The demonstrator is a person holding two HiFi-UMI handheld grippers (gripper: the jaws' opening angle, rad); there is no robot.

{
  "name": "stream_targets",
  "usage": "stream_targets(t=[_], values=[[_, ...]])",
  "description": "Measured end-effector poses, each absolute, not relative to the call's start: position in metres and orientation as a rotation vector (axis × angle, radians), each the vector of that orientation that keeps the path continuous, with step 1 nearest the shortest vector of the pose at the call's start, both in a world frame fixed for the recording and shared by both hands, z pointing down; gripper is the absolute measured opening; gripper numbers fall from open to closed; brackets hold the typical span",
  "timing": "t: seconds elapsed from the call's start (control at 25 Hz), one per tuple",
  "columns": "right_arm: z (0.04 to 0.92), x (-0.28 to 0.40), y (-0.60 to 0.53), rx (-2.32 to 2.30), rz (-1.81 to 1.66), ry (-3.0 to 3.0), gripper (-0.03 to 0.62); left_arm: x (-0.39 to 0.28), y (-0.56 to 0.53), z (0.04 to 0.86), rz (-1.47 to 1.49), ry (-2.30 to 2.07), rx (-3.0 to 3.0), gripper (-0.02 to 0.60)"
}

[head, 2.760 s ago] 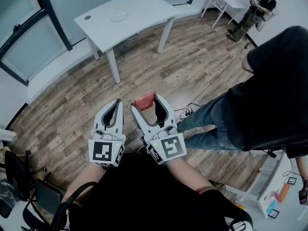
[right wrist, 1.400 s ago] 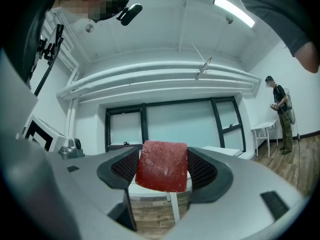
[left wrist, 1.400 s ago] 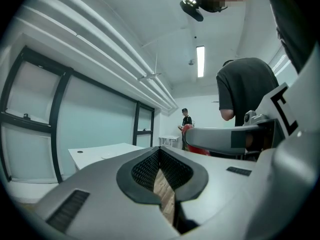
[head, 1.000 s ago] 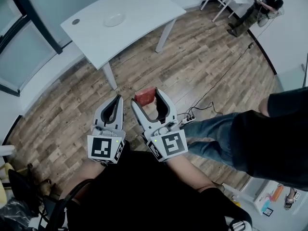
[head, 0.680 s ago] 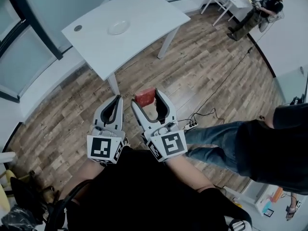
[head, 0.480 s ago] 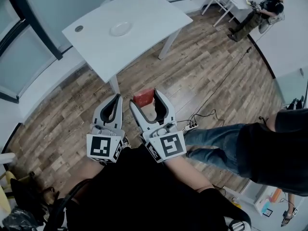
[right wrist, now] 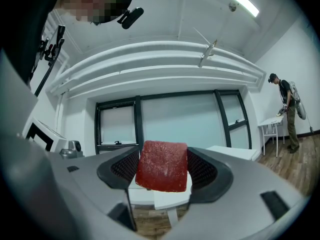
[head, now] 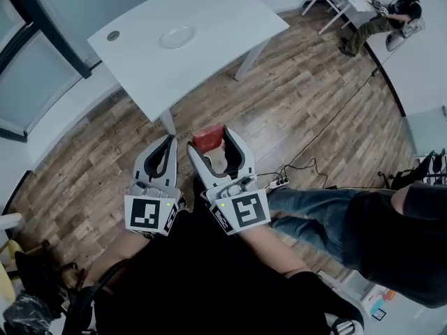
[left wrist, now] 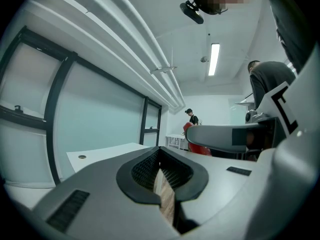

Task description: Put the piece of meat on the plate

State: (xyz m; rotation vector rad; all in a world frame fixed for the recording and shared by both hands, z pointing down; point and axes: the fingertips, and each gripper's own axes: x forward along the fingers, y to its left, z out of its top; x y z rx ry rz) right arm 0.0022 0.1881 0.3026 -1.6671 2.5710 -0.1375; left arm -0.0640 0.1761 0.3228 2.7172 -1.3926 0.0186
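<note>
My right gripper [head: 208, 138] is shut on a red piece of meat [head: 207, 139], held above the wooden floor; in the right gripper view the meat [right wrist: 162, 166] fills the gap between the jaws of the right gripper [right wrist: 162, 170]. Just to its left, my left gripper [head: 170, 141] is shut with nothing in it; its tips meet in the left gripper view [left wrist: 159, 155]. A small white plate [head: 176, 36] lies on the white table [head: 223, 19] ahead, well beyond both grippers.
The white table stands on a white leg [head: 167, 123] just ahead of the grippers. A person in jeans [head: 328, 215] stands close on my right. A power strip and cables [head: 279, 183] lie on the floor. Another person [head: 391, 12] sits by a far table at top right.
The table and plate have drawn nearer in the head view as I moved forward. The person on the right has shifted down and right. Both grippers hold the same pose with the meat.
</note>
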Motion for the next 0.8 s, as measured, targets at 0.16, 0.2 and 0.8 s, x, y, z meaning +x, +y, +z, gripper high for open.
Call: stream_targets(t=[0.16,0.2,0.8], values=[[0.307,0.005,0.153,-1.621,-0.149,2.612,0.302,-0.061,0.146,0.325,0.034,-1.439,2.688,0.003],[0.305,0.007,0.145,-1.610,-0.146,2.620,0.302,-0.059,0.138,0.324,0.033,-1.447,2.686,0.003],[0.306,0.071,0.014,-1.532,-0.138,2.676,0.302,0.005,0.012,0.326,0.057,-1.537,2.627,0.003]])
